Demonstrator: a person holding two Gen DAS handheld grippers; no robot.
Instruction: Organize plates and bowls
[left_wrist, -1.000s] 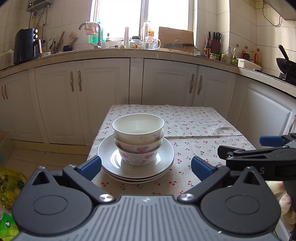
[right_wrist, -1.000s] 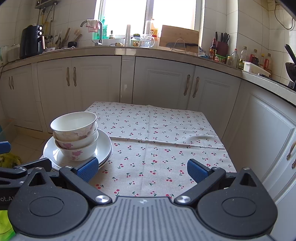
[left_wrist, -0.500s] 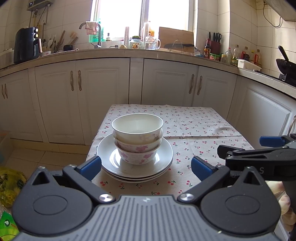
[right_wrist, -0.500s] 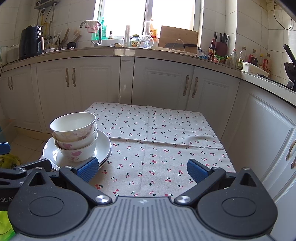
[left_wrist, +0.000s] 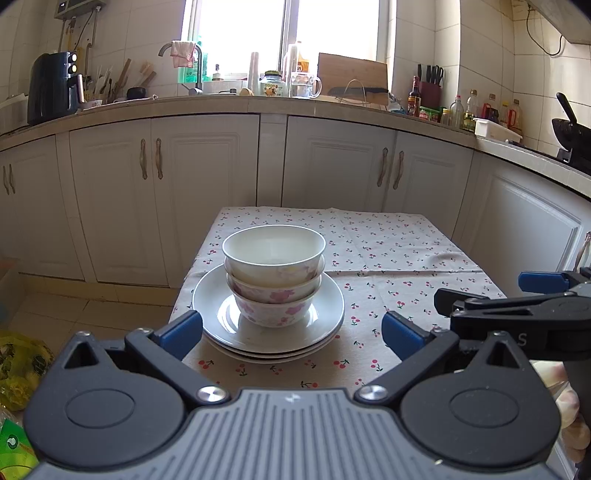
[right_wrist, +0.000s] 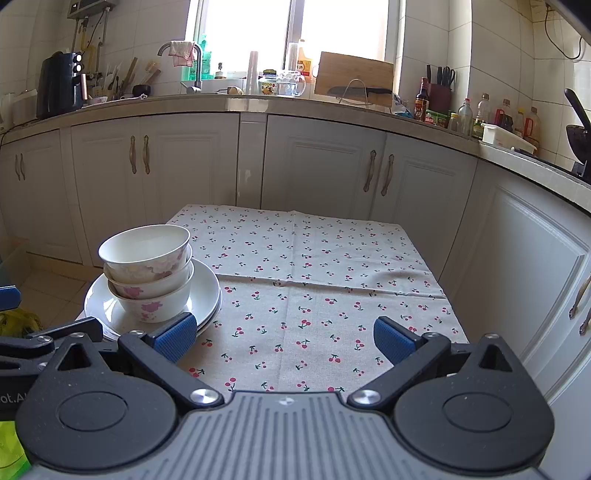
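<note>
Left wrist view: both grippers' jaws wide, empty — right gripper (left_wrist: 532, 295) beside stacked bowls (left_wrist: 273, 273) on plates (left_wrist: 325, 317).

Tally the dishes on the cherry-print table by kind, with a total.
Bowls: 3, nested in one stack.
Plates: 3 by the rims showing, stacked under the bowls.
Total: 6 dishes, all in one pile.

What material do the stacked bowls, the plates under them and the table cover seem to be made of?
Bowls: probably glazed ceramic or porcelain; white, glossy, with pink flower prints.
Plates: likely the same glazed ceramic; plain white with shiny highlights.
Table cover: woven fabric, matte; it shows fold creases and a printed cherry pattern.
</note>
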